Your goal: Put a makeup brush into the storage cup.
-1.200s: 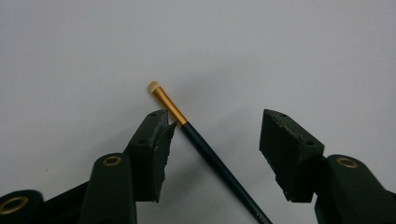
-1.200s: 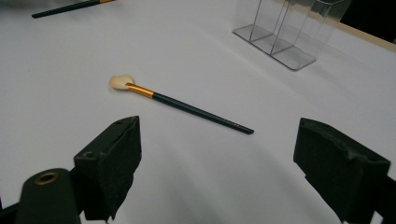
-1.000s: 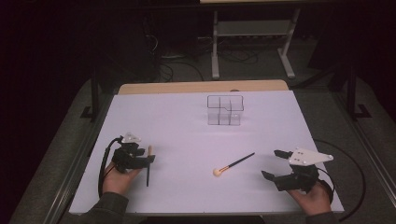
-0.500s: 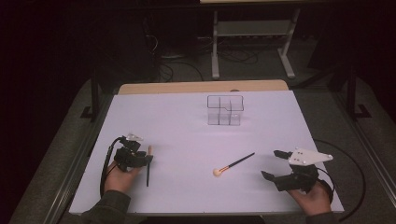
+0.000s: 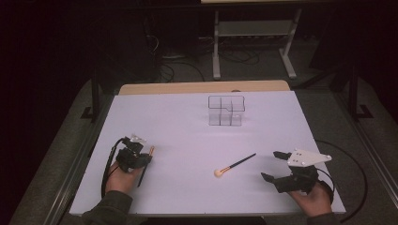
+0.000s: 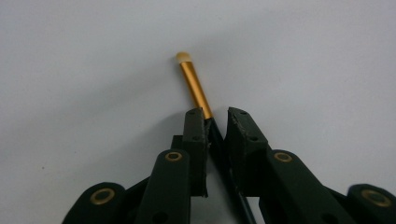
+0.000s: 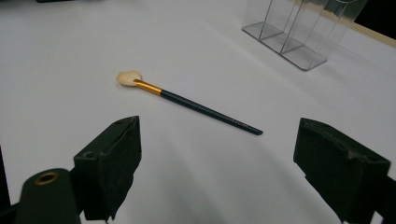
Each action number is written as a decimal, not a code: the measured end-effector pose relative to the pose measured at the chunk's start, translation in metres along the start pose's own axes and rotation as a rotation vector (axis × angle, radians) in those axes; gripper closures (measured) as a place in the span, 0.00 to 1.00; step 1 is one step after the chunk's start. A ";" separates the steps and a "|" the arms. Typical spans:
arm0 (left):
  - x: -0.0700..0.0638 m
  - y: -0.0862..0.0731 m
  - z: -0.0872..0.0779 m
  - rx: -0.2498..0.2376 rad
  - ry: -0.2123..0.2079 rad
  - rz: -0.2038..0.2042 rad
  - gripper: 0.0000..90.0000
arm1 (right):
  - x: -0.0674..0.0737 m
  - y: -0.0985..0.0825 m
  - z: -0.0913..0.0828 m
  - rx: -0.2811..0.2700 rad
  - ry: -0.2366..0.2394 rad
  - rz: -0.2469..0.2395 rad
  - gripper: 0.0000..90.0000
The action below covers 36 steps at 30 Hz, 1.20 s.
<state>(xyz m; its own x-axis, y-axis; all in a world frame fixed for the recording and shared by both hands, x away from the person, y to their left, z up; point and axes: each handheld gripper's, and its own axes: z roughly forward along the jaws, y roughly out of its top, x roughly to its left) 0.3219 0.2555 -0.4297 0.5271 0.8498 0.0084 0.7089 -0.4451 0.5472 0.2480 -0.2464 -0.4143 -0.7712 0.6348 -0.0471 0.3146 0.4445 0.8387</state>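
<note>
A thin brush with a gold ferrule [image 6: 195,88] and a dark handle lies at the table's near left. My left gripper [image 6: 216,119] has just been closing, and its jaws now pinch the handle right behind the ferrule; the high view has this gripper [image 5: 144,161] low on the table with the brush tip [image 5: 151,150] poking out. A bigger brush [image 5: 234,165] with a cream head lies loose at the centre front, also ahead of my right gripper [image 7: 229,156] as a dark handle [image 7: 205,111]. That gripper [image 5: 272,166] stands open and empty to the brush's right.
A clear acrylic organiser [image 5: 226,111] with several compartments stands upright at the back centre of the white table [image 5: 178,117], and its base [image 7: 285,49] is at the top right of the right gripper view. Cables trail from both grippers.
The left gripper's jaws have drawn together around the thin brush, and the left hand has shifted slightly. The right gripper and the bigger brush have stayed put.
</note>
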 end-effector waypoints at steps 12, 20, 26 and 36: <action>0.003 0.006 0.001 0.046 -0.023 0.034 0.93 | 0.001 -0.001 0.003 0.027 -0.011 -0.011 0.16; 0.007 0.007 0.000 0.053 -0.052 0.033 0.93 | 0.001 -0.001 0.004 0.030 -0.012 -0.011 0.16; 0.008 0.009 -0.002 0.051 -0.053 0.040 0.93 | 0.002 -0.002 0.005 0.035 -0.009 -0.021 0.18; 0.009 0.011 -0.011 0.020 -0.059 0.038 0.93 | 0.005 0.001 0.007 0.033 -0.008 -0.024 0.18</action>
<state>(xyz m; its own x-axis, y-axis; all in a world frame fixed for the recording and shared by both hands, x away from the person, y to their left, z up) 0.3297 0.2609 -0.4146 0.5802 0.8142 -0.0208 0.6968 -0.4830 0.5302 0.2483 -0.2382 -0.4178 -0.7744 0.6287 -0.0714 0.3146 0.4804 0.8187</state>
